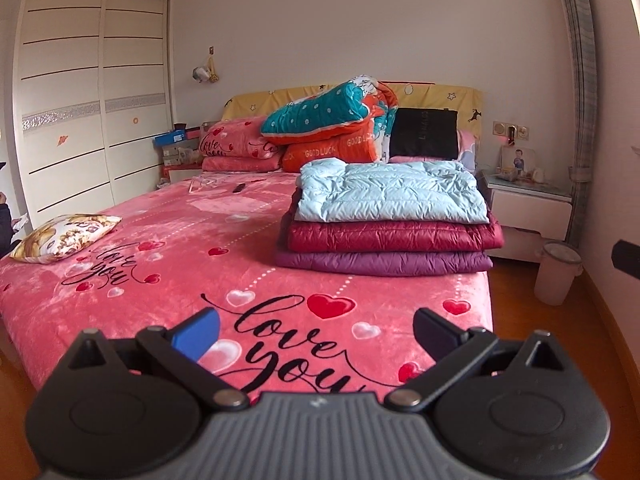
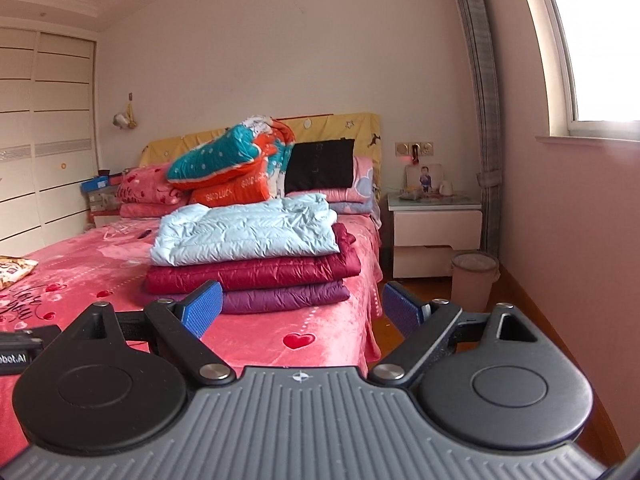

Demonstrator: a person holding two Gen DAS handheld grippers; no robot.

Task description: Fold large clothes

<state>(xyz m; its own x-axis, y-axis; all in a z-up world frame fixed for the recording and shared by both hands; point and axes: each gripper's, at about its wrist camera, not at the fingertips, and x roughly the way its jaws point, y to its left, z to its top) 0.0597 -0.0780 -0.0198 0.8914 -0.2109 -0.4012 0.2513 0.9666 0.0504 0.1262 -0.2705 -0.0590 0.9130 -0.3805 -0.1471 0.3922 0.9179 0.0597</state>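
Left wrist view, scanning left to right. I see the wardrobe (image 1: pixel 92 92) on the far left wall, then a patterned cushion (image 1: pixel 66 236) lying near the left edge of the bed (image 1: pixel 180 264). The bed carries a pink cover printed with hearts and "love you". At the headboard: a folded pink blanket (image 1: pixel 240 148), with a teal and orange quilt (image 1: pixel 336 120) heaped beside it, and a black pad (image 1: pixel 424 134) propped upright against the yellow headboard cover.

The task's things: 3 folded jackets in 1 stack on the right side of the bed. The blue jacket (image 1: pixel 392 192) is on top, the red jacket (image 1: pixel 394 234) sits under it, and the purple jacket (image 1: pixel 380 262) is at the bottom, touching the cover. Further right are a nightstand (image 1: pixel 530 204) and a bin (image 1: pixel 558 272) on the wood floor.

My left gripper (image 1: pixel 316 334) hovers over the foot of the bed, jaws spread wide, nothing between them. It is well apart from the stack.

Right wrist view: the same stack sits centre frame, blue jacket (image 2: pixel 244 234) uppermost. My right gripper (image 2: pixel 302 310) is also spread wide and holds nothing; its left fingertip (image 2: pixel 202 312) overlaps the stack's near edge in view, but I cannot tell whether they touch. A window (image 2: pixel 600 40) is at far right.
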